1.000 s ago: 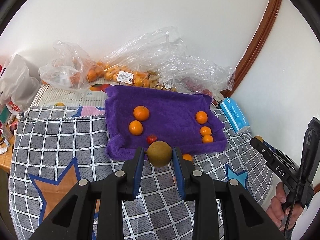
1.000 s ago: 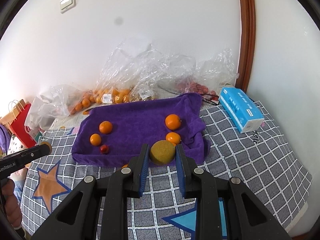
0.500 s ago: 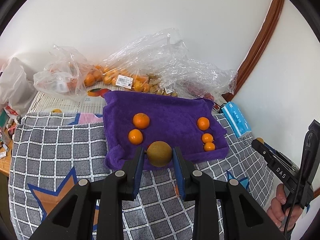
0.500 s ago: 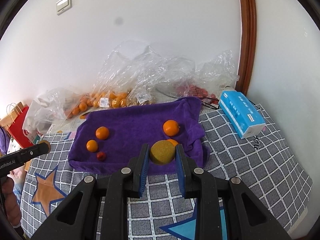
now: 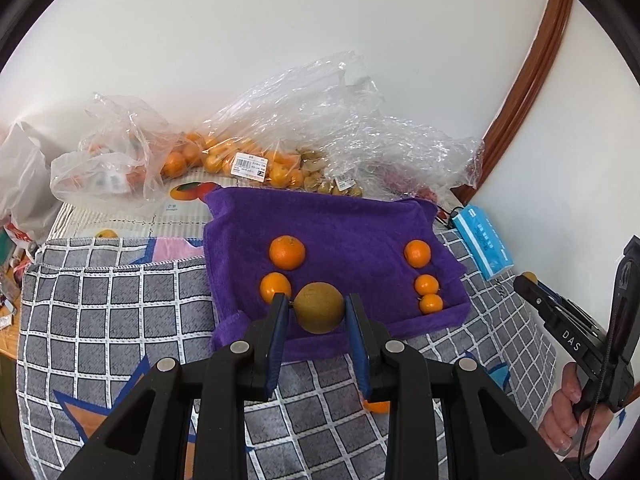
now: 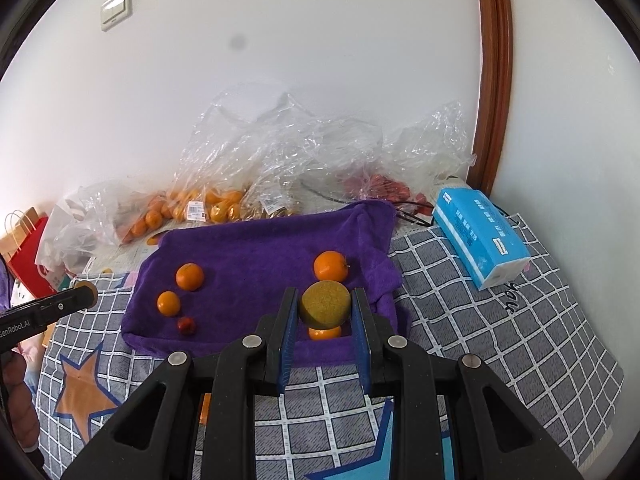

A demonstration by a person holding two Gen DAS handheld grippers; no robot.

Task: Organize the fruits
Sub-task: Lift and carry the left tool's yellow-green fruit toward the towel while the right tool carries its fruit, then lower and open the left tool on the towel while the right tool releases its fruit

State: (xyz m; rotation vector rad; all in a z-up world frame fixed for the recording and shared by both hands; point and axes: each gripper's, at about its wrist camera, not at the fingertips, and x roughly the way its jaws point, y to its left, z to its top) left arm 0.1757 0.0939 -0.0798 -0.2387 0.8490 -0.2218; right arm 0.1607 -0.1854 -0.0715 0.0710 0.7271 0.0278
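A grey checked cloth (image 6: 472,332) with star shapes covers the table, a blue tissue pack (image 6: 480,236) lies on it near the brown door frame (image 6: 494,72), a red paper bag (image 6: 28,256) stands at the left, and a light switch (image 6: 116,8) sits on the white wall

So the towel (image 5: 352,224) lies on the checked cloth (image 5: 112,312), with oranges (image 5: 287,252) on its left side and more oranges (image 5: 417,253) on its right. Plastic bags (image 5: 304,136) of fruit sit behind it by the wall, and a tissue pack (image 6: 480,236) lies off to its right.
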